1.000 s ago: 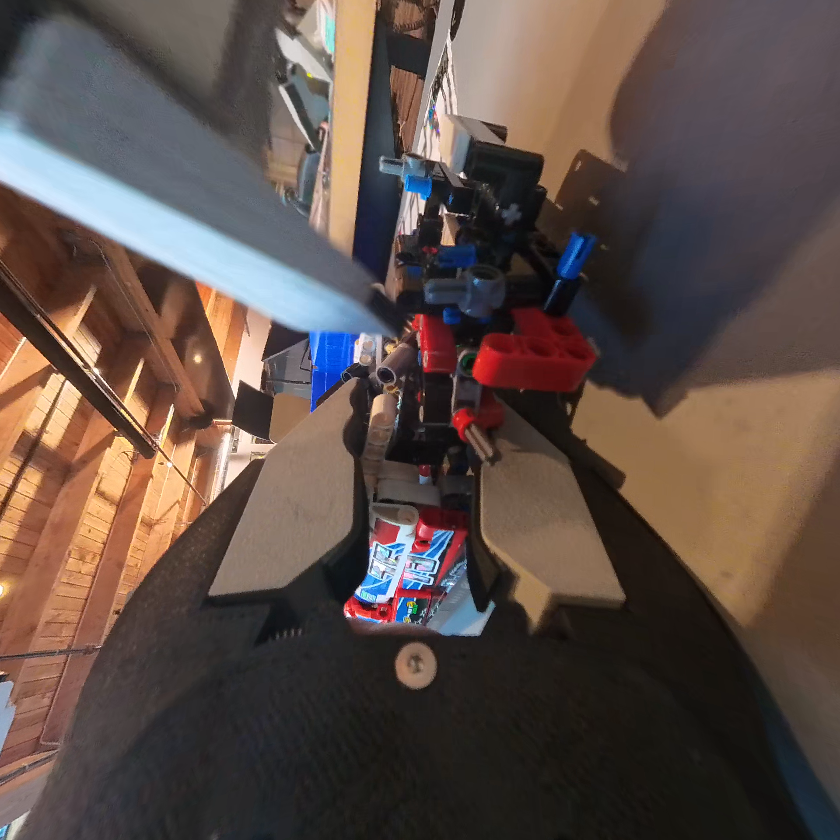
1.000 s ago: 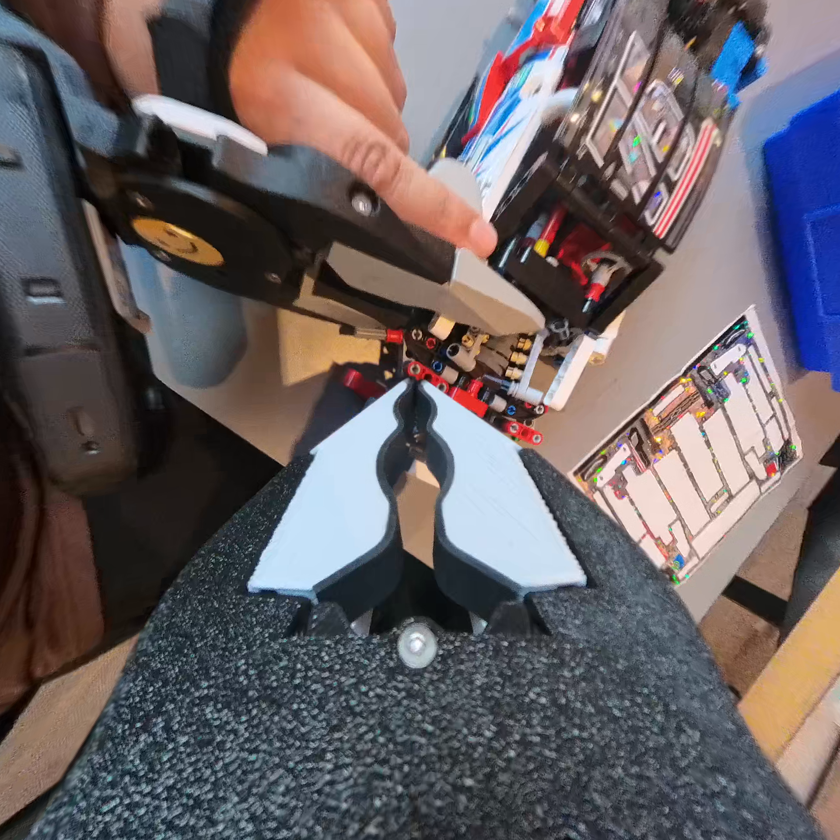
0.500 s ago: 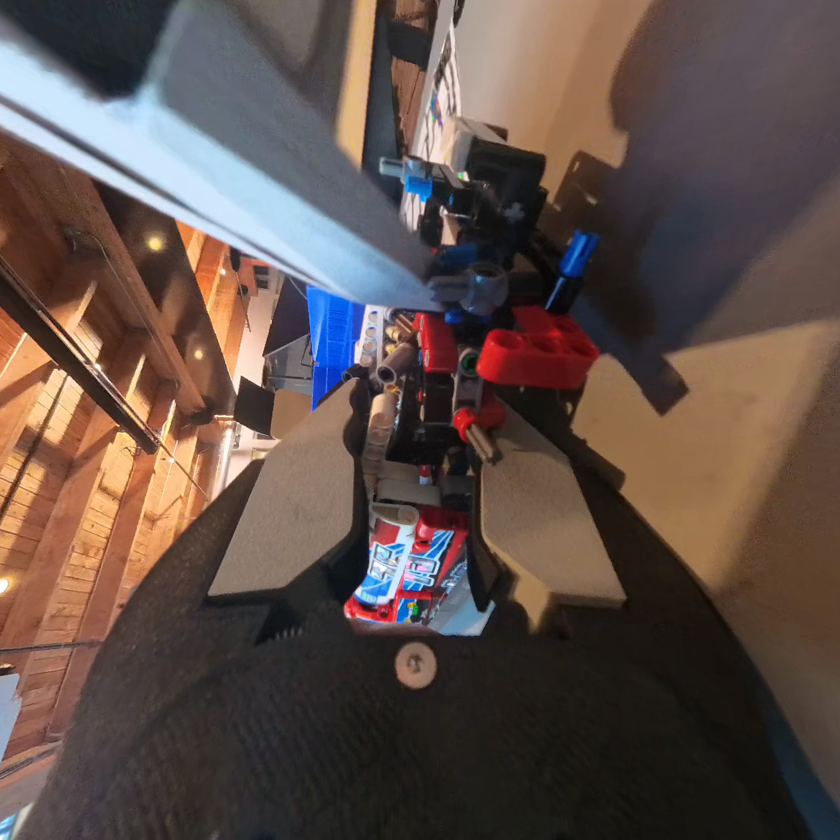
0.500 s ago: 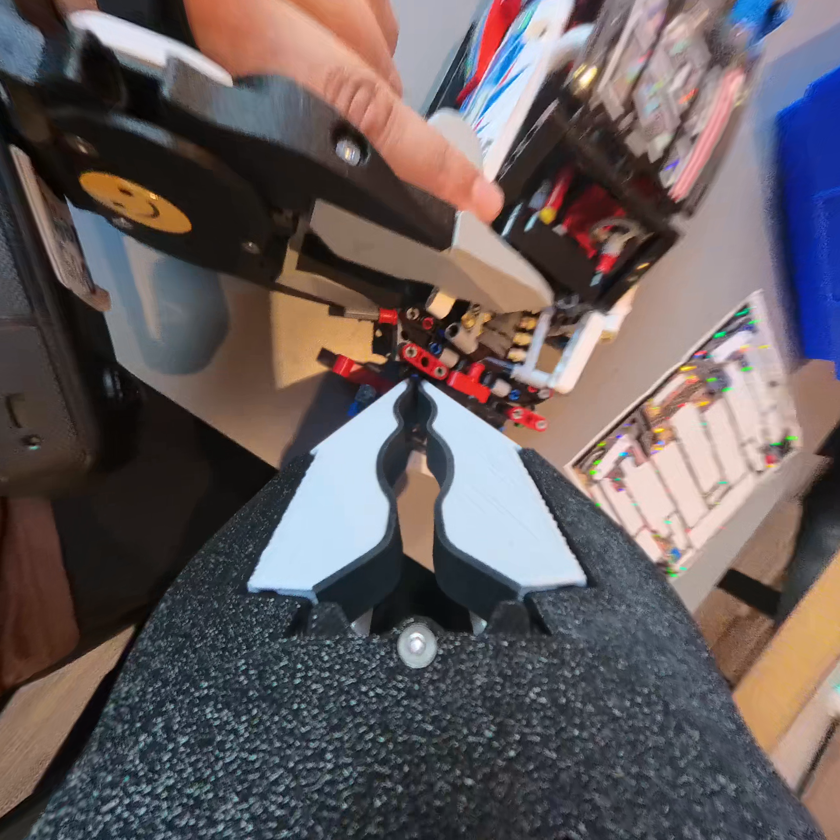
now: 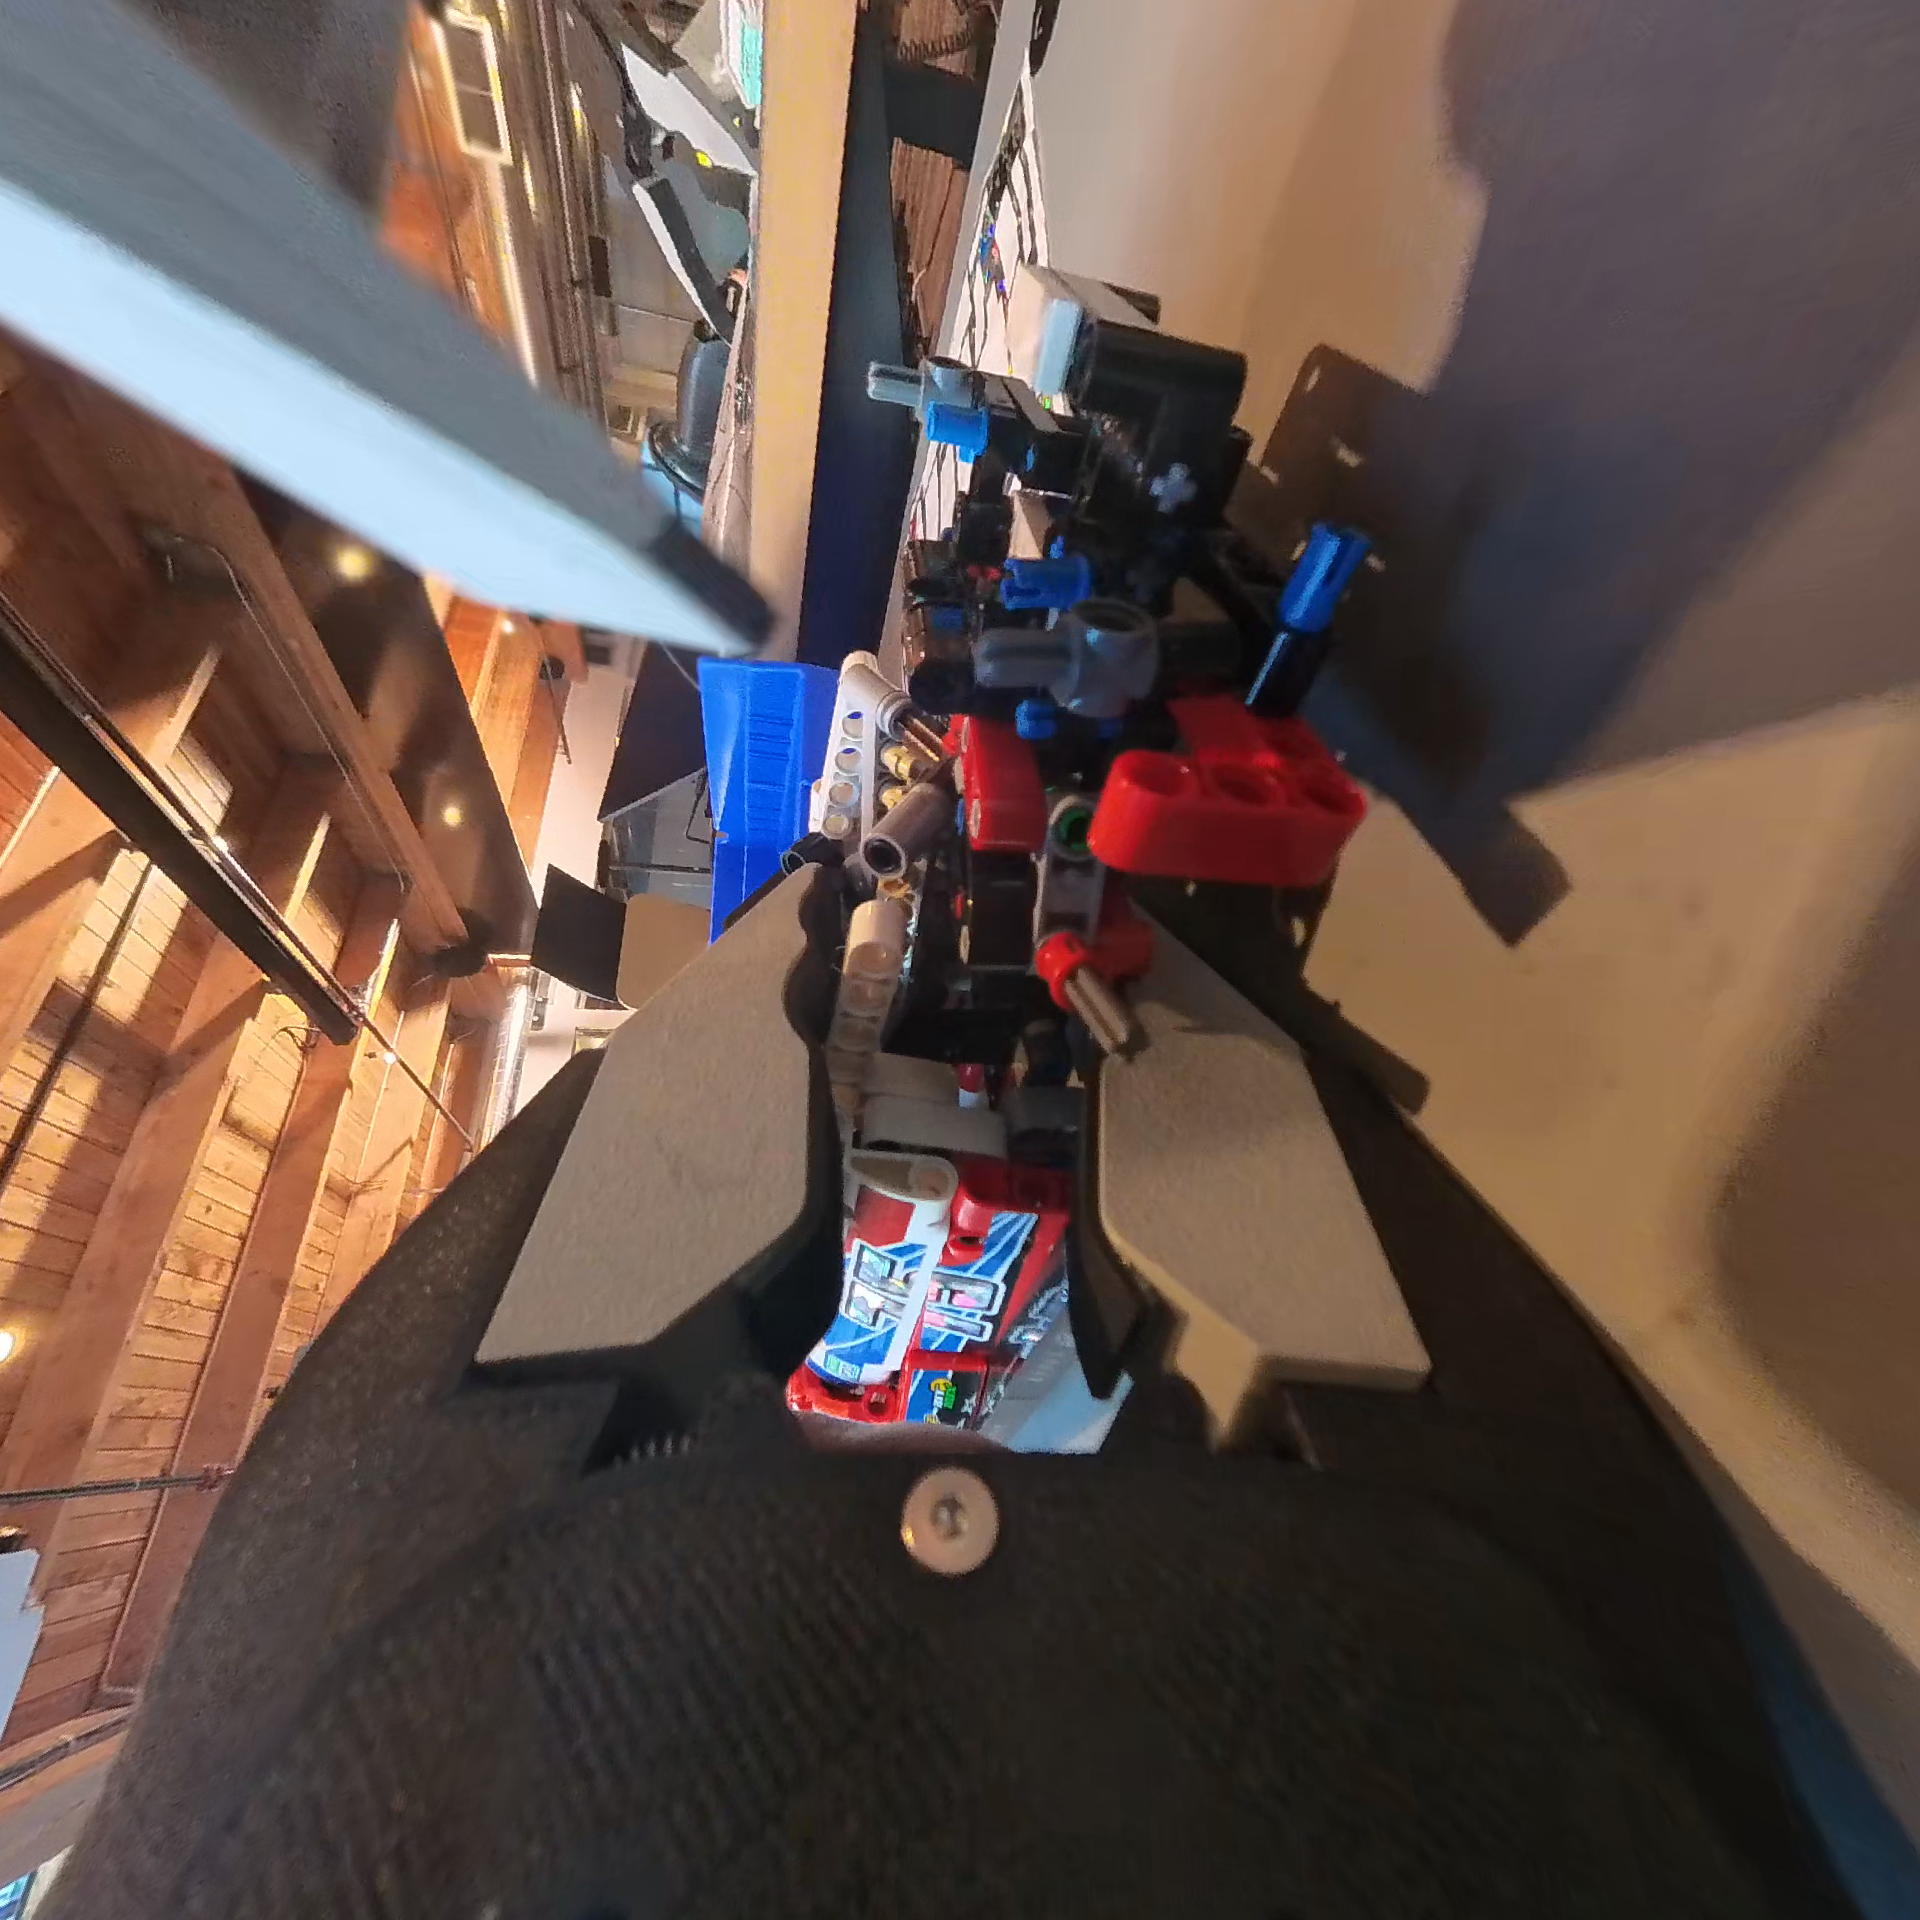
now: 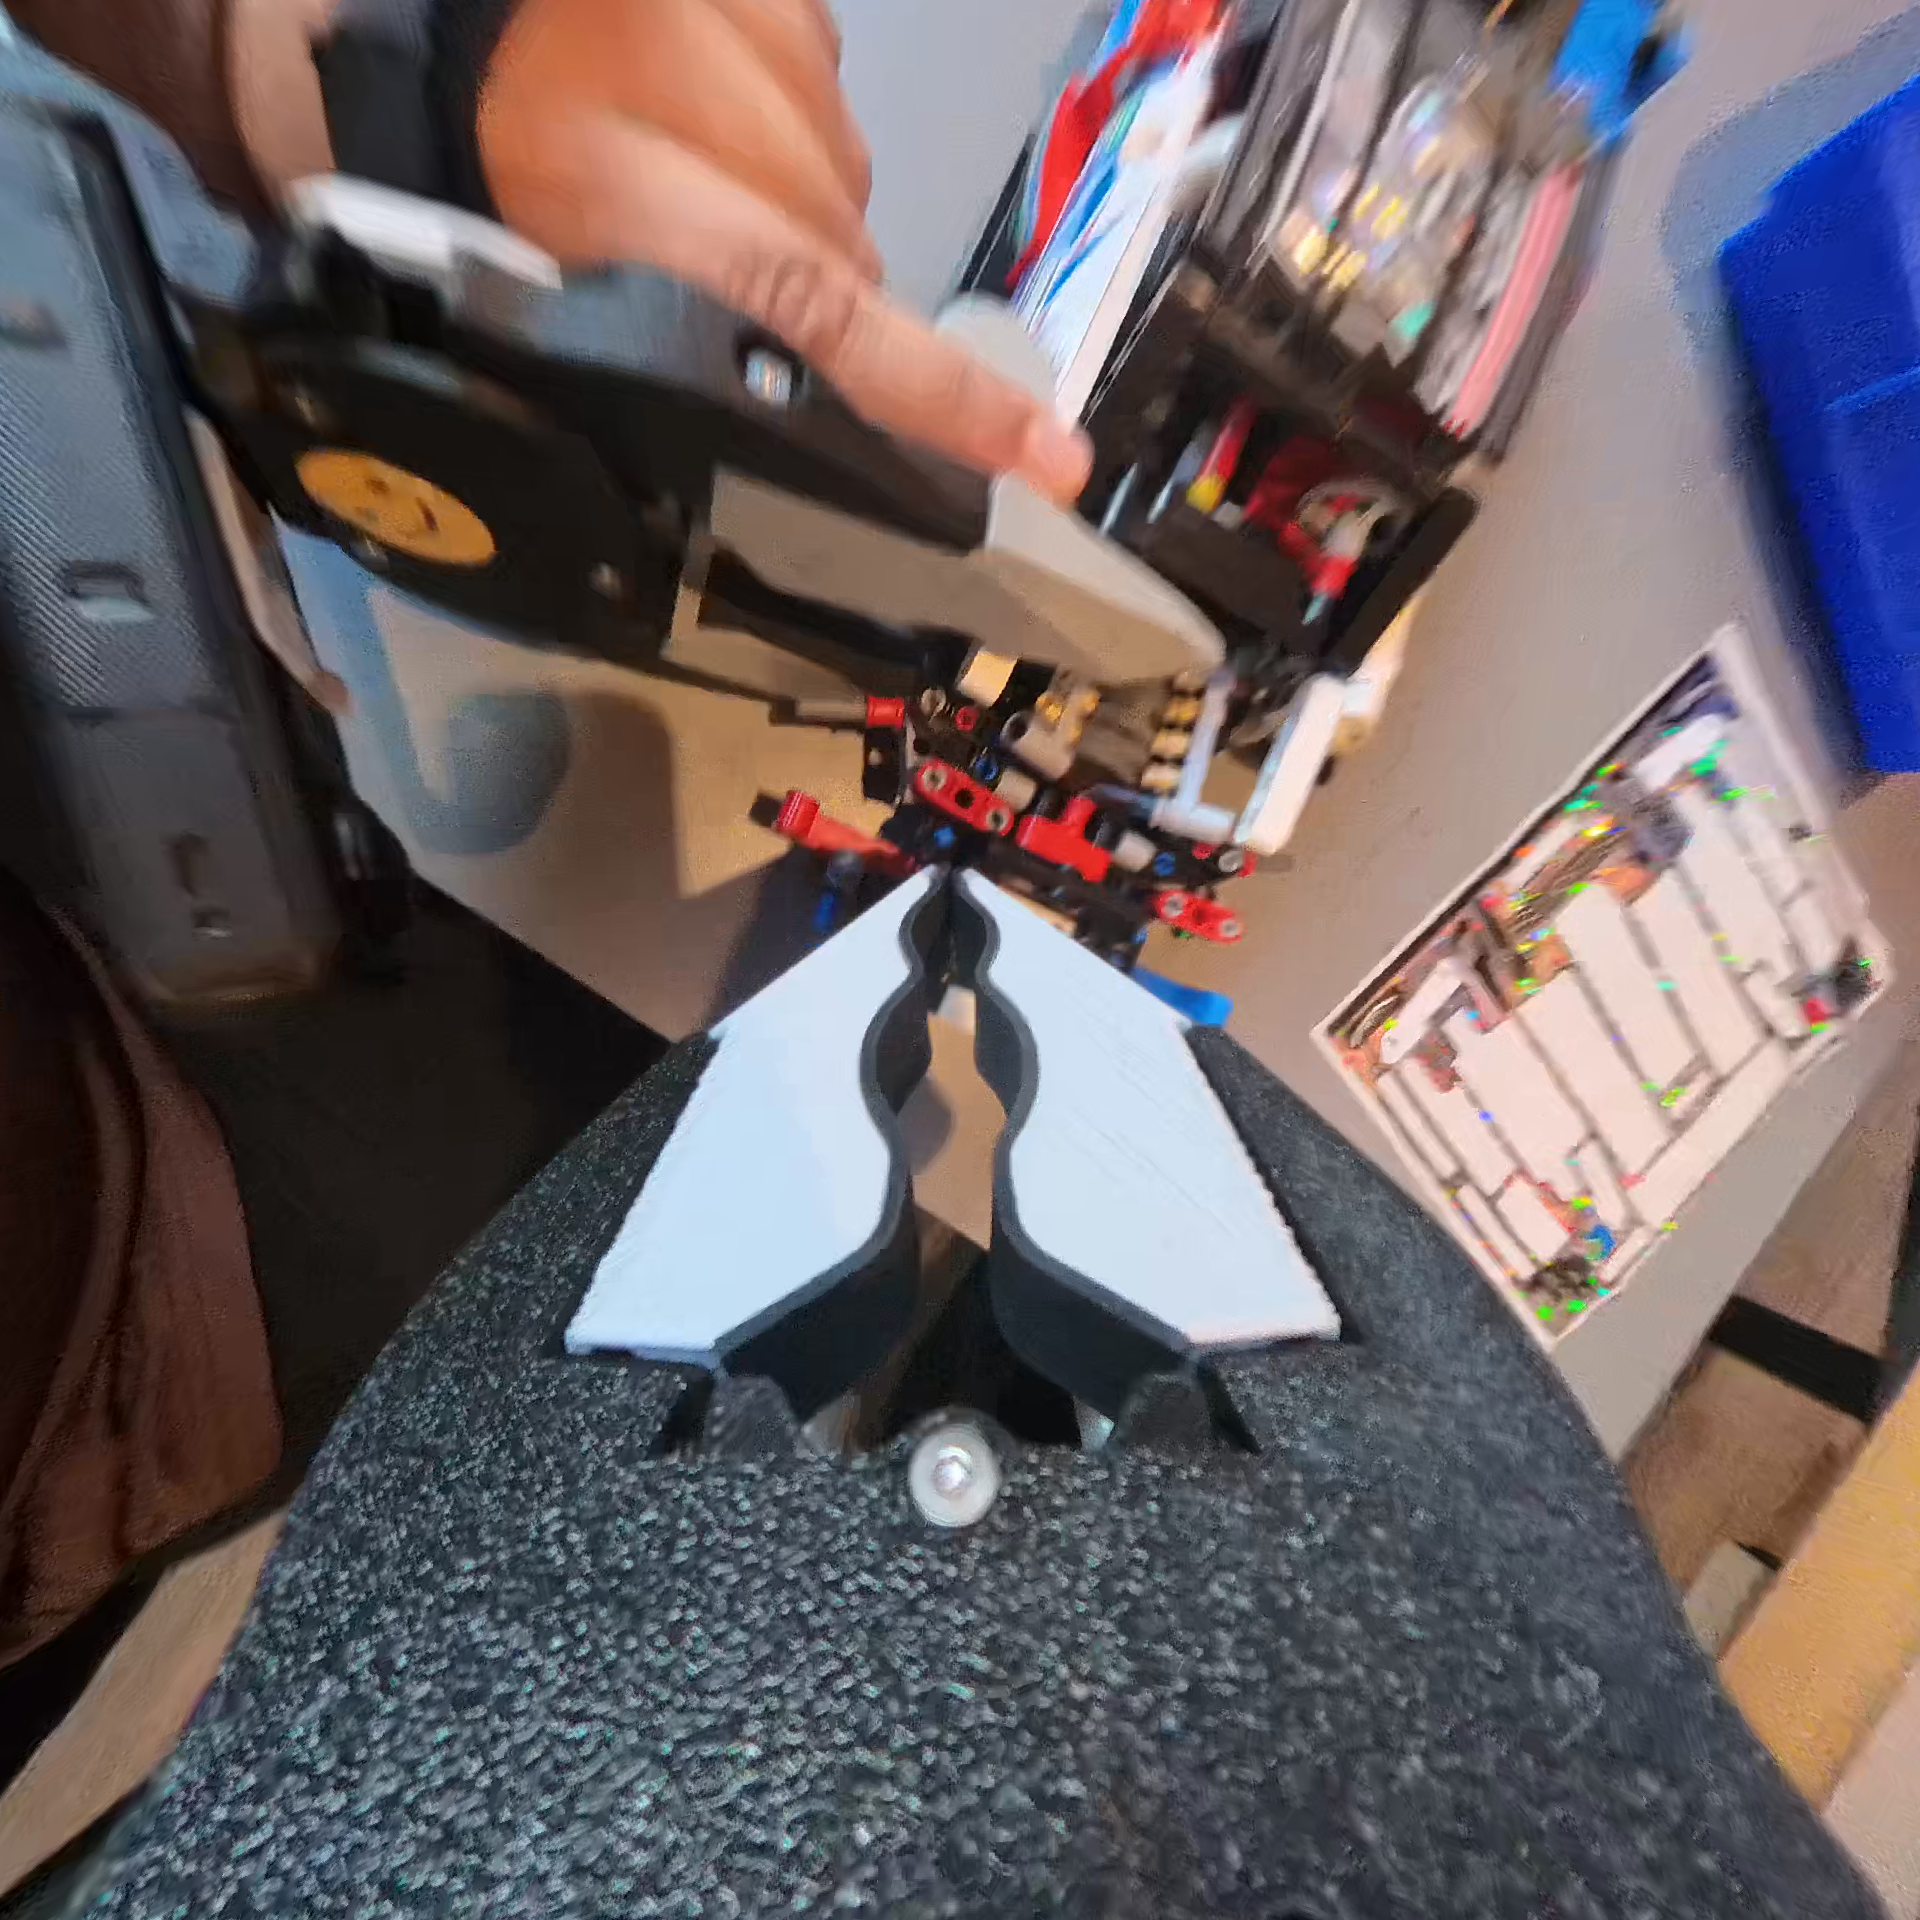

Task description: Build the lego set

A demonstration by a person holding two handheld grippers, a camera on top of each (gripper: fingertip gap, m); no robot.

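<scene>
Progress: largely assembled red-black-white lego model [image 5: 997,904] clamped in left gripper [image 5: 951,1049] | right gripper [image 6: 951,883] pinched together, seemingly empty, at 6 o'clock below model | sheet of stickers [image 6: 1600,1039] apparently still unused.

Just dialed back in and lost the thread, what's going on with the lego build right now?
The left gripper is clamped on the partly built lego model, holding it up off the grey table. A person's hand works that gripper. The right gripper is shut with nothing visible between its fingers, its tips pointed at the red and black underside of the model. A sticker sheet lies flat on the table beside it, and a blue bin sits farther back.
</scene>
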